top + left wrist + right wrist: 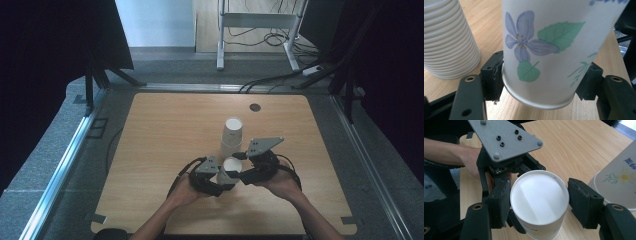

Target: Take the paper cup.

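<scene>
A single white paper cup (231, 166) with blue flowers and green leaves is held upside down just above the table, near its front. My left gripper (218, 178) is shut on the cup (549, 50) close to its rim, one jaw on each side. My right gripper (241, 173) is shut on the same cup's upper end, its pads (500, 202) pressing either side of the white base (539, 197). The left gripper's grey plate (506, 140) sits just behind the cup. A tall stack of upturned cups (232, 134) stands right behind the held one.
The wooden table (165, 130) has a dark round grommet (255, 107) near its far edge. The cup stack (446, 42) is very close to the left jaw, and the same stack (619, 180) is close to the right gripper. Cables and white desk legs (220, 45) lie beyond the table.
</scene>
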### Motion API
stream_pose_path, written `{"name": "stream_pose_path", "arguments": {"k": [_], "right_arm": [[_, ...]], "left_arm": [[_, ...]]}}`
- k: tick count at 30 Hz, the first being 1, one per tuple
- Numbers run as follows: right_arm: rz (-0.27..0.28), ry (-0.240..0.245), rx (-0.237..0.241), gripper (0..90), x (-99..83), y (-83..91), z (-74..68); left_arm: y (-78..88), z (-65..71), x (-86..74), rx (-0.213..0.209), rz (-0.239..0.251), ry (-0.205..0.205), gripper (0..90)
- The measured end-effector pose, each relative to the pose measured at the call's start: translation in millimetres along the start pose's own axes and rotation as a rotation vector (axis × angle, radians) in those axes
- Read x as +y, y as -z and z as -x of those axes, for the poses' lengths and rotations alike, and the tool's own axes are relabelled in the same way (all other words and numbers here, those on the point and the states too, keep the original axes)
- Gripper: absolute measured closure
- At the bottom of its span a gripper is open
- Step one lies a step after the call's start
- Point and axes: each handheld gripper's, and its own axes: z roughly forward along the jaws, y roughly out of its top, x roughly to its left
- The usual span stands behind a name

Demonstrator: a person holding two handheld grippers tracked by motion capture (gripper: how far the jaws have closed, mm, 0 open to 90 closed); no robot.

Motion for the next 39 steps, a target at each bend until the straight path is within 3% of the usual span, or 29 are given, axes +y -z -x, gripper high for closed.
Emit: {"name": "stream_pose_path", "arguments": {"k": [8,20,29,34,39], "right_arm": [[-0.012,0.0,0.005,35.3,-1.1,-0.5,2.0],[-0.04,0.013,-0.004,23.1,-0.4,7.4,4.5],[-0.137,0.071,-0.007,17.2,1.3,9.4,3.8],[-0.223,0.122,-0.004,15.4,4.5,4.6,0.8],[-0.309,0.163,0.003,15.0,6.9,-4.0,-2.5]], "left_arm": [[1.0,-0.1,2.4,0.004,-0.04,-0.014,35.8],[8.9,-3.0,7.4,0.024,-0.109,-0.038,35.8],[13.2,-2.2,16.5,0.038,-0.182,-0.085,35.7],[10.4,1.2,20.9,0.041,-0.245,-0.14,35.5],[7.5,4.1,23.6,0.039,-0.277,-0.165,35.4]]}}
